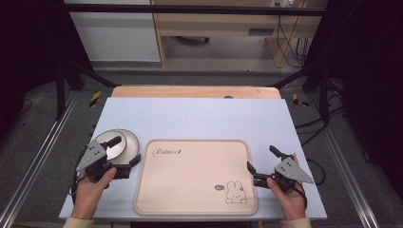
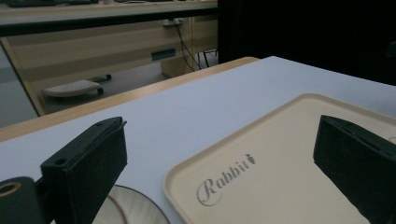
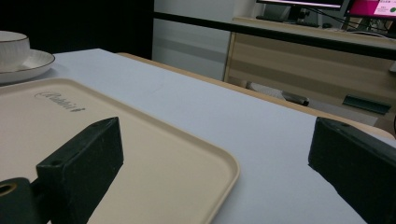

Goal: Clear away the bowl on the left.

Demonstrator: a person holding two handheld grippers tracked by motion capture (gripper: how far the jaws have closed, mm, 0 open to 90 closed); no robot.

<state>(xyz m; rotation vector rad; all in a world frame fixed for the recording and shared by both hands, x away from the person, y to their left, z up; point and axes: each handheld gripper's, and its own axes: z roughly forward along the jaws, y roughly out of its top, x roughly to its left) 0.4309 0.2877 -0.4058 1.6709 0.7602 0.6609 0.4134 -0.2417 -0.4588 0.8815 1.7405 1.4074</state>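
Even overhead light falls on your table (image 1: pixel 199 118) in the high view, bright at the centre, while the far left and right corners sink into black. Shadows under your hands are soft and short. In both gripper views the light is dimmer and cooler; the near black jaws are slightly soft, the tray (image 2: pixel 280 158) lettering reads clearly, and the far desks blur. A monitor (image 3: pixel 373 7) glows pink at far right.

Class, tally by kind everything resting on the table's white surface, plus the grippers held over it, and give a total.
Tray: 1
Saucer: 1
Cup: 1
Grippers: 2, left gripper and right gripper
Total: 5
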